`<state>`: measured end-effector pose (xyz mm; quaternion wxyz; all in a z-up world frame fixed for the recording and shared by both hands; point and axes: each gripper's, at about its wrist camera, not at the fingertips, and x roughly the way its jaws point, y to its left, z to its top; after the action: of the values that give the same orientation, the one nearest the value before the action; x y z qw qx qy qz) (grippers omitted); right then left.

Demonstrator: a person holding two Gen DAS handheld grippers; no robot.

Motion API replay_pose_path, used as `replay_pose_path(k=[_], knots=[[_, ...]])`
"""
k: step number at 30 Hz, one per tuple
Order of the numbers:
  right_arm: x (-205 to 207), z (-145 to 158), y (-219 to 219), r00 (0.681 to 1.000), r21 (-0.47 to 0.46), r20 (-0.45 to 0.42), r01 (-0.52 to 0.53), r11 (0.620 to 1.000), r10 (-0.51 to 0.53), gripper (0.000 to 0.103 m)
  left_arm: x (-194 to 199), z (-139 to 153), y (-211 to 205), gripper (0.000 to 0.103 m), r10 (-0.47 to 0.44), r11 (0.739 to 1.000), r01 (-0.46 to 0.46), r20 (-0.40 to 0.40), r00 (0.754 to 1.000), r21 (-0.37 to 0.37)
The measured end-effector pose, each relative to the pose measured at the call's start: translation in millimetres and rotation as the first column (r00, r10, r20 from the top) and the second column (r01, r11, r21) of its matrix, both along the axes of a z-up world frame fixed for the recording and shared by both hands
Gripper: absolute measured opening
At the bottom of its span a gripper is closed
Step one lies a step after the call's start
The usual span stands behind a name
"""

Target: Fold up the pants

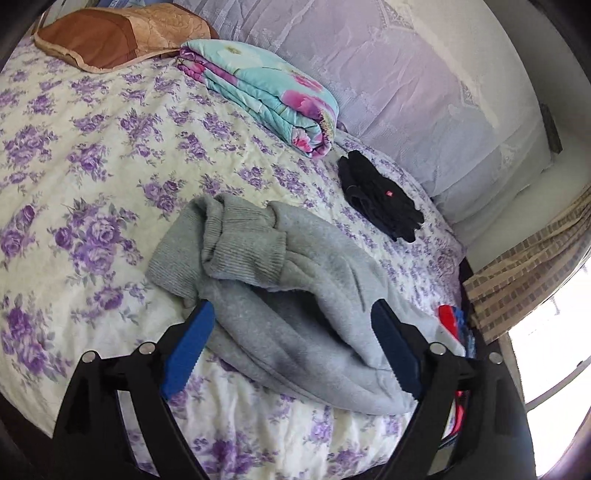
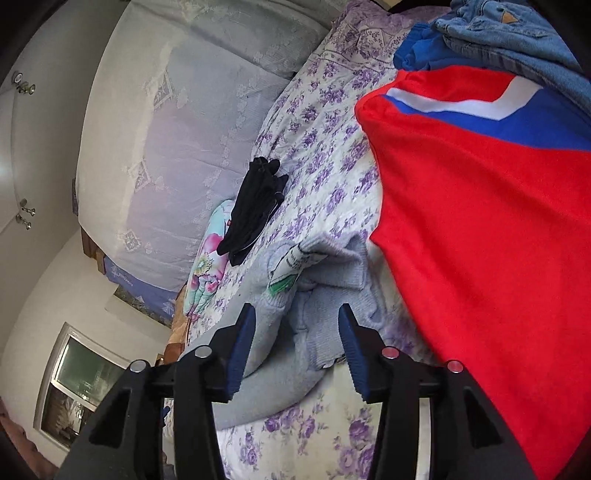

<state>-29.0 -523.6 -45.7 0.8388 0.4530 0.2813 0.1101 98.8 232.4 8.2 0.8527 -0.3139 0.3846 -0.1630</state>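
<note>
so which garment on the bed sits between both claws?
The rumpled grey fleece pants, lying between the open left claw and right claw. The folded black garment lies farther off.

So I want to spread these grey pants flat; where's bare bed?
Bare bedspread lies left of the grey pants, below the brown pillow. The right side is crowded: black garment, red garment, denim.

Left gripper [image 1: 291, 321] points forward and down, its blue-padded jaws spread wide apart, holding nothing. Right gripper [image 2: 297, 325] is tilted sideways, jaws likewise parted, nothing clamped between them.
</note>
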Motion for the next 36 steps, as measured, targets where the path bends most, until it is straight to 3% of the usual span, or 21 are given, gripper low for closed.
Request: replay_pose_path(k=[5, 8, 10, 13, 17, 22, 27, 29, 30, 31, 33, 36], knots=[[10, 2, 16, 0.999, 0.031, -0.025, -0.027, 0.999, 0.027, 0.059, 32, -2, -22, 0.082, -0.023, 0.994, 0.012, -0.094, 0.995, -0.112], [9, 2, 24, 0.999, 0.052, -0.03, -0.043, 0.998, 0.045, 0.061, 54, -22, -33, 0.057, -0.025, 0.989, -0.006, -0.21, 0.977, -0.146], [9, 2, 29, 0.998, 0.048, -0.034, -0.055, 0.997, 0.056, 0.061, 63, -35, -35, 0.019, -0.036, 0.98, -0.014, -0.248, 0.968, -0.2], [9, 2, 32, 0.997, 0.048, -0.068, -0.045, 0.998, 0.048, 0.061, 67, -32, -34, 0.008, -0.047, 0.974, -0.003, -0.217, 0.975, -0.226], [6, -1, 27, 0.995, 0.113, -0.095, -0.003, 0.994, 0.014, 0.062, 65, -16, -34, 0.007, -0.055, 0.975, 0.019, -0.158, 0.986, -0.222], [14, -3, 23, 0.994, 0.168, -0.104, 0.03, 0.985, -0.012, 0.064, 70, -12, -31, 0.007, -0.067, 0.971, 0.025, -0.168, 0.984, -0.239], [47, -18, 24, 0.981, 0.226, -0.193, 0.057, 0.973, -0.013, 0.07, 74, -6, -30, 0.007, -0.078, 0.975, 0.04, -0.167, 0.983, -0.218], [62, -16, 22, 0.987, 0.247, -0.161, 0.047, 0.968, -0.007, 0.06, 81, -4, -28, 0.007, -0.08, 0.975, 0.041, -0.176, 0.981, -0.219], [68, -9, 22, 0.99, 0.238, -0.139, 0.033, 0.971, 0.001, 0.037, 84, -2, -27, 0.007, -0.081, 0.974, 0.04, -0.179, 0.98, -0.222], [72, -1, 21, 0.993, 0.23, -0.114, 0.035, 0.973, -0.009, 0.028, 88, 2, -25, 0.007, -0.083, 0.973, 0.041, -0.18, 0.98, -0.226], [74, 26, 25, 1.0, 0.179, -0.019, 0.007, 0.984, -0.004, 0.018, 89, 13, -22, 0.007, -0.073, 0.975, 0.036, -0.163, 0.984, -0.219], [60, 56, 33, 0.996, 0.103, 0.086, -0.037, 0.994, 0.028, 0.017, 78, 23, -18, 0.007, -0.064, 0.98, 0.038, -0.128, 0.99, -0.197]])
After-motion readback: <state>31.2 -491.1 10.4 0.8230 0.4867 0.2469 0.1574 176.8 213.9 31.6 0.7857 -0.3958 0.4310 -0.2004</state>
